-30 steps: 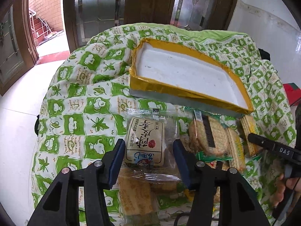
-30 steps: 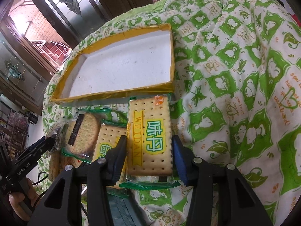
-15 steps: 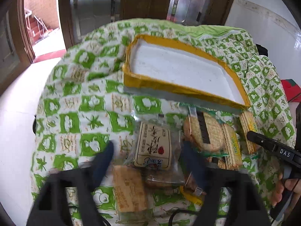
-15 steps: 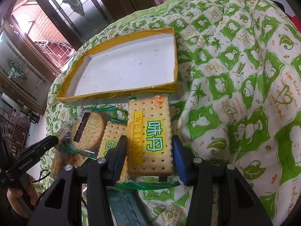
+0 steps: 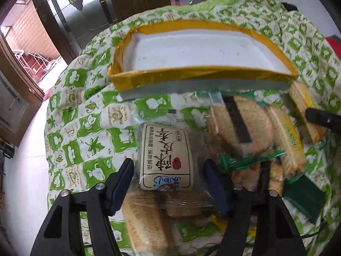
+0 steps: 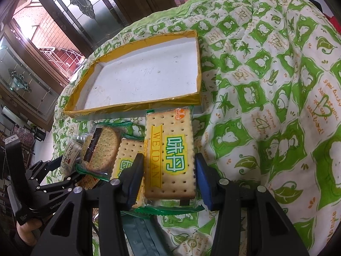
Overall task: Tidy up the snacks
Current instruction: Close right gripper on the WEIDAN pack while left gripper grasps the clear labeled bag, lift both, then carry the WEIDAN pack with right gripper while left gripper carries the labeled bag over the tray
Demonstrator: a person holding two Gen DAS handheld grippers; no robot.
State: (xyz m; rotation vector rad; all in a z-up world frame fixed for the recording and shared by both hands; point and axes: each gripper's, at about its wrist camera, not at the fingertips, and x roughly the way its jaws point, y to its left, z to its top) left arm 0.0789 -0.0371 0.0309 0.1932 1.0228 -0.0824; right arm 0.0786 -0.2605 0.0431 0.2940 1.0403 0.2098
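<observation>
Here, from my left wrist camera, the left tool [image 5: 168, 177] stands wide open with its jaws either side of a clear pack [image 5: 167, 160] with a cream label; I can't tell whether the blue pads touch the wrap. That pack lies on the green-and-white cloth [image 5: 85, 128], just in front of the tray [image 5: 191, 74], a shallow white box with a yellow rim. Under the pack's near end I see another wrapped biscuit [image 5: 147, 221], which the right camera does not show. To the right of the pack, also in front of the tray, sit a round cracker pack [image 5: 240, 128] with a dark stripe and more crackers on edge, all blurred here.

My right wrist camera gives those sharper. The right tool [image 6: 168, 179] is open too, jaws flanking the Weidan pack [image 6: 170, 155], a tall cracker pack whose far end reaches the tray [image 6: 136, 104] front wall. I can't say the pads are pressing it. Left of it lies a second cracker pack [image 6: 127, 157], partly under the left pad, then the round cracker pack [image 6: 100, 149], and at the far left the left tool [image 6: 57, 168] around the label pack [image 6: 70, 151]. Only this view shows the tray's scuffed white floor in full, nothing in it, and the cloth [image 6: 266, 85] spreading right of the tray.
</observation>
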